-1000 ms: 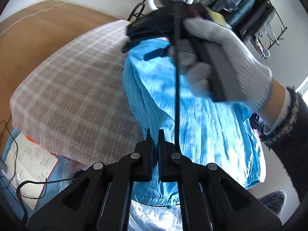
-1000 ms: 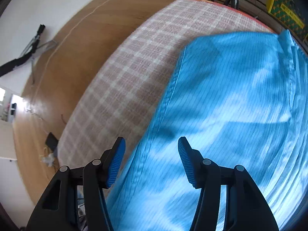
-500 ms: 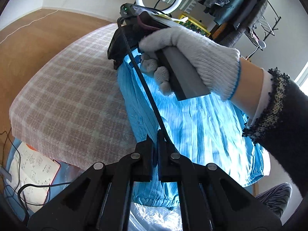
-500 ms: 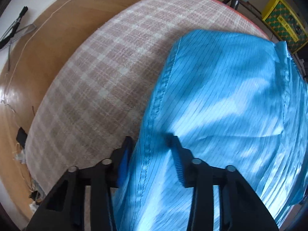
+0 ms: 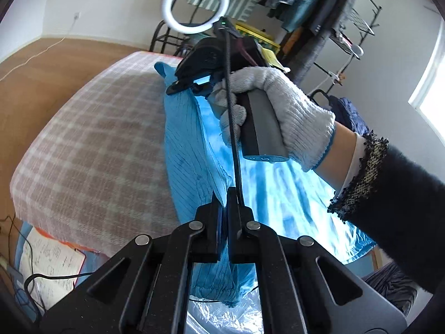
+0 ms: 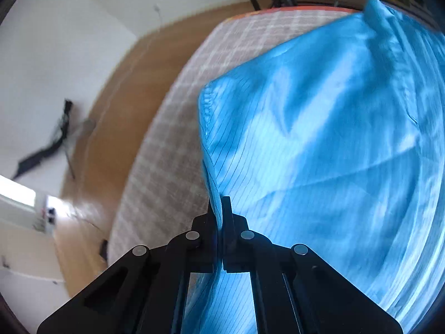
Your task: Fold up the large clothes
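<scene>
You have one blue garment [image 5: 192,150] spread on one checked bed [image 5: 91,150], and two grippers on it. Your left gripper [image 5: 224,194] is pinched tight on the garment's near edge, where the cloth rises into a ridge. Your right gripper [image 6: 219,208] is clamped on the same long edge farther along, fabric caught between its fingers. One gloved hand [image 5: 278,111] holds its handle.

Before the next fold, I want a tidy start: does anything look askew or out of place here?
Only small things. The blue garment hangs over the near edge of the checked bed, its hem bunched there. A black cable crosses it, running past the left tongs. Both tongs grip the same edge cleanly.
</scene>
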Demonstrator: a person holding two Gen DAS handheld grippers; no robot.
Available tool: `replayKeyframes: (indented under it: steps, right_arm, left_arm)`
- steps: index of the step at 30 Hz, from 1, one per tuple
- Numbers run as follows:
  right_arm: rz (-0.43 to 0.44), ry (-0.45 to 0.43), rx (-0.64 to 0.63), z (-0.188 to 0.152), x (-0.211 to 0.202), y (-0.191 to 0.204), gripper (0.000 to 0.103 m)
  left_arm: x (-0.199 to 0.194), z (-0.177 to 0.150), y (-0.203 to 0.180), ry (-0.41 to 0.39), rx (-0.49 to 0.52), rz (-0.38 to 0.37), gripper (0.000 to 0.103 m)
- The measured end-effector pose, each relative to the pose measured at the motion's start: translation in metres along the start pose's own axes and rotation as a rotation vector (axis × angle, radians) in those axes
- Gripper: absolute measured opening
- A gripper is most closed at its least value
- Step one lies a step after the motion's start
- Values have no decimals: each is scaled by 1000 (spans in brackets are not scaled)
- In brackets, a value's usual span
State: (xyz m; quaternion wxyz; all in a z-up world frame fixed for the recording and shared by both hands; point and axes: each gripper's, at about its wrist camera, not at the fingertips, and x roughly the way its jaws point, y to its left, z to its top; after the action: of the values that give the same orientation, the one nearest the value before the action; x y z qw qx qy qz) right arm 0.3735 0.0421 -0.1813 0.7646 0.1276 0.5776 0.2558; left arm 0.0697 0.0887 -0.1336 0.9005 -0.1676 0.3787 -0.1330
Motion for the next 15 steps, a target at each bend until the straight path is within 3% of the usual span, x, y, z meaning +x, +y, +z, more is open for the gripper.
replayKeyframes:
  steps: [7,15]
  right_arm:
    - [104,-144,112,-10,-63,-52,0]
    - [119,-253,214,-41,-124,-123,0]
  left_arm:
    - [3,-2,-43,15,104,-36,0]
    - [18,-18,-93,70,230,-82,0]
